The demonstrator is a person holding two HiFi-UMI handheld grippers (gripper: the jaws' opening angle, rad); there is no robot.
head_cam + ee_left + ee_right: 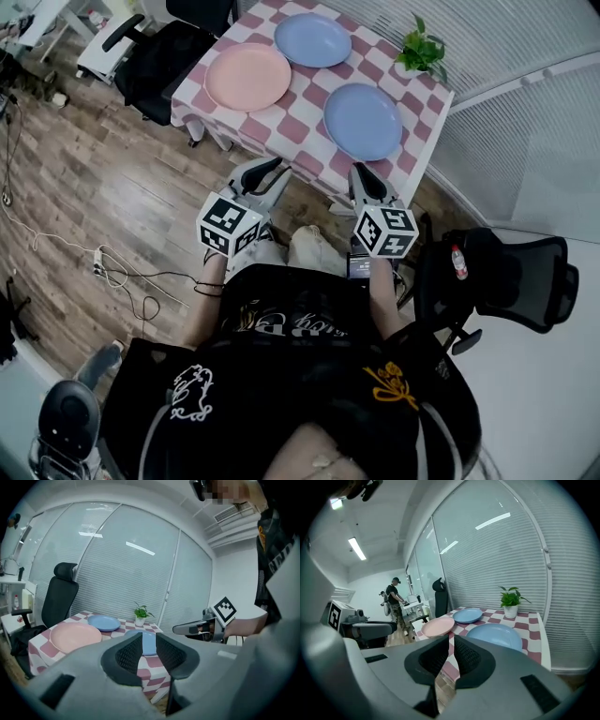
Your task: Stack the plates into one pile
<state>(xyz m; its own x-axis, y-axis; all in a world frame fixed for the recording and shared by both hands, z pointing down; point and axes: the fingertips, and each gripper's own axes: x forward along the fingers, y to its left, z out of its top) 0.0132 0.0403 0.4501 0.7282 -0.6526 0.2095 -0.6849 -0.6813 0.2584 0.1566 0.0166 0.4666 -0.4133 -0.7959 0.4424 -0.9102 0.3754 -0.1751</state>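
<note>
Pink and pale blue, looking smooth and hard like plastic or glazed ware: judging the pink plate [248, 77], the far blue plate [312, 39] and the near blue plate [363, 121] as light, stiff, slippery across the face and liable to chip if dropped, so favouring a pinch on the raised rim at the nearest edge, one pad above the lip and one below. Lying singly on the checked table [300, 112], none on another yet, with a potted plant [421, 49] at the far corner. Holding the left gripper [265, 174] and the right gripper [367, 180] side by side just short of the table's near edge, clear of every plate, pointing ahead and slightly down. Showing both pairs of jaws closed with nothing between them, needing opening before any grasp
</note>
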